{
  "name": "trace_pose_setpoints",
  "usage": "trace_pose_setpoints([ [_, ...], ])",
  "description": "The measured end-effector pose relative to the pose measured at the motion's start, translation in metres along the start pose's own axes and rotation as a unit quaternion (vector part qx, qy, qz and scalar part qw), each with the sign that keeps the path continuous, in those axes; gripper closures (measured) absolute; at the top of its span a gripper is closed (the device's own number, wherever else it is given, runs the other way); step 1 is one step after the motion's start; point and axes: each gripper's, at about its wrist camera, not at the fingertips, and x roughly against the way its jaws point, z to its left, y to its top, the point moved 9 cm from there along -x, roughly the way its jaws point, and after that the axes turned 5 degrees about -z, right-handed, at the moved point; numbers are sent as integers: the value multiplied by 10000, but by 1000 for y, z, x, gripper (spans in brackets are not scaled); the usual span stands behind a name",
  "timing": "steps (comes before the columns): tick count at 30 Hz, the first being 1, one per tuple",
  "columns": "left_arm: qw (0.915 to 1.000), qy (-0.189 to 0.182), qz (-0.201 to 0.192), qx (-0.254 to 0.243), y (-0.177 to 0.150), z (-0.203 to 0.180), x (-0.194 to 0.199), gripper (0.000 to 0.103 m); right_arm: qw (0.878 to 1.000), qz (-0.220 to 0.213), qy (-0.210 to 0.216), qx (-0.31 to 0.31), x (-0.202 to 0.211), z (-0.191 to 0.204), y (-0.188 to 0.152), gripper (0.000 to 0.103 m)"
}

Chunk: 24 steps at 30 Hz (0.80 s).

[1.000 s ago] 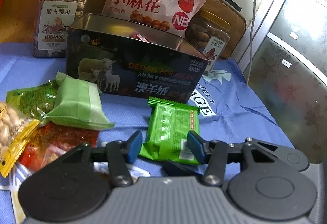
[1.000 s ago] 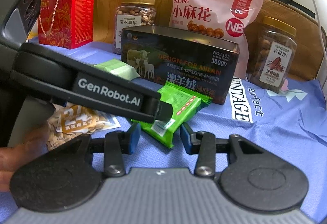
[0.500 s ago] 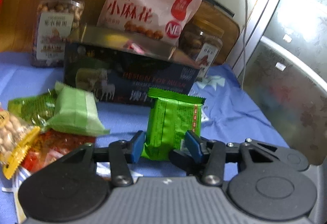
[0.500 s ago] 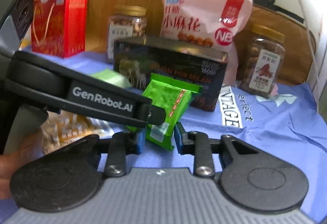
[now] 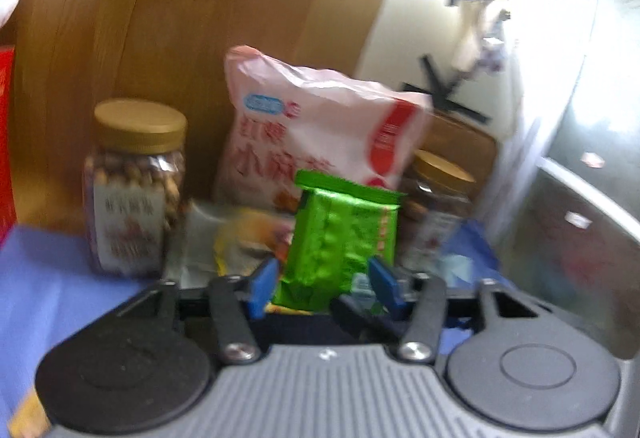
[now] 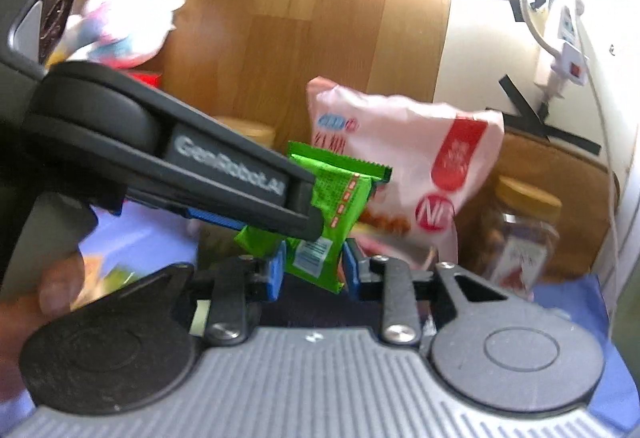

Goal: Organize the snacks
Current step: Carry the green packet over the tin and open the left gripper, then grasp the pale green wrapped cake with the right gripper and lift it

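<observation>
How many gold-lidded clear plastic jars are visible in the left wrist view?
2. One clear plastic jar with a gold lid stands left of the pink snack bag; the other is right of it, partly behind the green packet. Others may be hidden.

The green snack packet (image 5: 340, 234) is glossy crinkled foil-like plastic, catching the light. Behind it the pink bag (image 5: 316, 134) is soft, shiny plastic film. Both jars (image 5: 134, 194) look like clear plastic with matt gold lids. The wall panel (image 5: 200, 18) at the far side is smooth wood-grain. The blue cloth (image 5: 48, 278) is matt fabric. The gripper bodies are matt black plastic with ribbed grey housing.
</observation>
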Motion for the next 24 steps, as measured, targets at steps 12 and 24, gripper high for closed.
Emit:
trace_pose_setpoints([
  [12,9960,409,-170,774,-25,79,59,47,9932,503,712,-766,42,12,-51,54],
  [24,9872,552,-264,1476,-58,109,78,47,9706,1236,1478,-1445,-11,70,-50,22],
])
